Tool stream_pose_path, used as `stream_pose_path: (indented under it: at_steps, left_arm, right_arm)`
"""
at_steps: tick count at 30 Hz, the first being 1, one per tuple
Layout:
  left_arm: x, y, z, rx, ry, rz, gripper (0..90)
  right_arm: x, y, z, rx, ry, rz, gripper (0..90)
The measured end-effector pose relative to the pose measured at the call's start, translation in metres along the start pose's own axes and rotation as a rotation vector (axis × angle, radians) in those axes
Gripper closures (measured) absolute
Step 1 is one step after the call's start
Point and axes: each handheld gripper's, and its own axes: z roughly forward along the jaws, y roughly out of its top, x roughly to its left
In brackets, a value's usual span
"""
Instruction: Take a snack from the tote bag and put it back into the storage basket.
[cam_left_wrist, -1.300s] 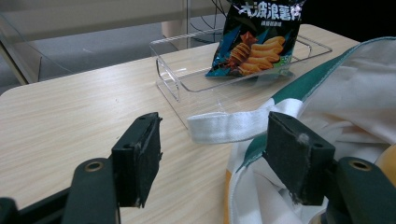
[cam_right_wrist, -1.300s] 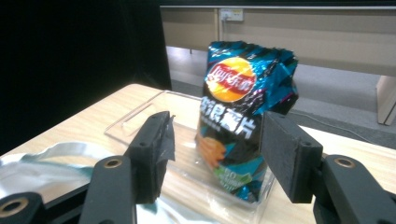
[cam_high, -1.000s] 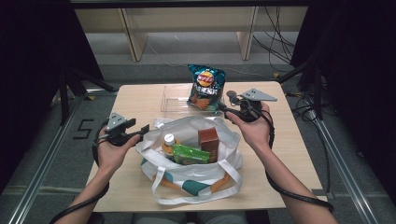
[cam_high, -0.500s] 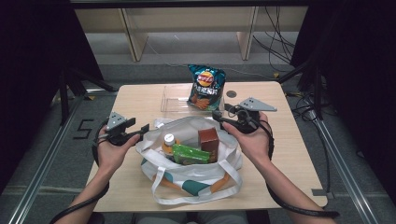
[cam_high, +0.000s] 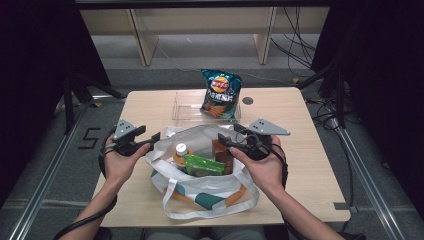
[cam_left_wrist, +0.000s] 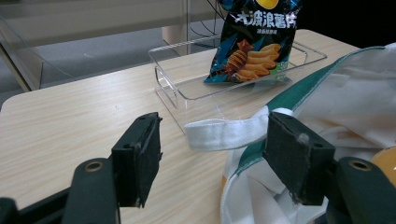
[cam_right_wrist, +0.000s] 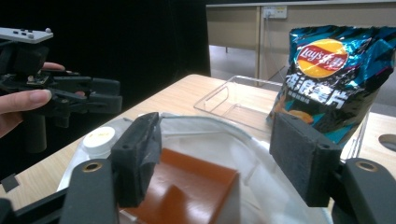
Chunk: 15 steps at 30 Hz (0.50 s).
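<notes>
- High view: the white cloth tote bag with green and orange trim (cam_high: 200, 192) lies open on the light wooden table (cam_high: 310, 170), at the near side. Inside the bag stand a brown-red carton box (cam_high: 220, 151), a flat green packet (cam_high: 204, 165) and an orange bottle with a white cap (cam_high: 180, 152).
- High view: the left gripper (cam_high: 154, 136) is at the left rim of the bag, its jaws spread and nothing pressed between them. The right gripper (cam_high: 223, 141) is at the right rim of the bag, over the box; its jaws have just been opening and they do not grasp anything.
- High view: behind the bag sits a clear plastic tray (cam_high: 187, 102), and a dark blue chips bag (cam_high: 220, 95) stands in it.
- Left gripper view: the two black jaws are wide apart. The white handle strap (cam_left_wrist: 229, 133) of the bag lies on the table between them, and it touches no pad. The tray (cam_left_wrist: 168, 84) with the chips bag (cam_left_wrist: 254, 39) is behind the bag.
- Right gripper view: the jaws are released and wide. The box (cam_right_wrist: 191, 186) is below and between them, inside the bag (cam_right_wrist: 261, 186), with both pads apart from it. The bottle's white cap (cam_right_wrist: 99, 137) is left of the box. The left gripper (cam_right_wrist: 100, 95) hangs beyond the bag's far rim, and the chips bag (cam_right_wrist: 329, 79) stands behind the bag.
</notes>
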Motion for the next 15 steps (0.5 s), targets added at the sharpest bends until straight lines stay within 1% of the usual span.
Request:
stream_pose_path:
  at_steps: [1,2,3,4,5,6,7,8,9,11,12,13,15]
  left_arm:
    - [0.0,0.0,0.0,0.0,0.001,0.001,35.2]
    - [0.0,0.0,0.0,-0.001,0.001,0.0,35.2]
    - [0.0,0.0,0.0,-0.001,0.002,0.001,35.2]
    - [0.001,0.0,0.0,0.001,0.004,0.002,35.1]
    - [0.001,0.0,0.0,0.0,0.003,0.001,35.1]
    - [0.001,0.0,0.0,0.0,0.003,0.002,35.1]
    - [0.001,0.0,0.0,0.0,0.004,0.0,35.2]
    - [0.001,0.0,0.0,-0.001,0.005,-0.002,35.1]
    - [0.001,0.0,0.0,-0.001,0.006,-0.002,35.1]
    - [0.001,0.0,0.0,0.0,0.005,0.0,35.1]
    - [0.001,0.0,0.0,0.0,0.005,0.001,35.1]
    - [0.001,0.0,0.0,0.001,0.006,0.001,35.1]
    - [0.002,0.0,-0.001,0.0,0.009,0.0,35.1]
  right_arm:
    - [0.003,-0.001,0.0,0.004,0.012,0.019,33.1]
    - [0.006,-0.002,-0.001,0.012,0.005,0.045,33.1]
    - [0.006,-0.002,0.001,-0.003,0.022,0.028,32.9]
    - [0.007,-0.002,0.001,0.006,0.013,0.027,32.7]
    - [0.009,-0.003,0.001,0.001,0.011,0.031,32.3]
    - [0.009,-0.004,0.002,-0.002,0.013,0.021,31.8]
    - [0.01,-0.005,0.002,0.007,0.005,0.024,31.5]
    - [0.013,-0.005,0.002,0.016,0.002,0.044,30.7]
    - [0.011,-0.007,0.004,0.01,0.002,0.029,29.9]
    - [0.014,-0.009,0.004,0.028,0.004,0.04,29.2]
    - [0.015,-0.01,0.004,0.023,-0.006,0.032,28.3]
    - [0.015,-0.011,0.005,0.031,-0.001,0.02,27.6]
    - [0.016,-0.012,0.005,0.033,-0.001,0.021,26.1]
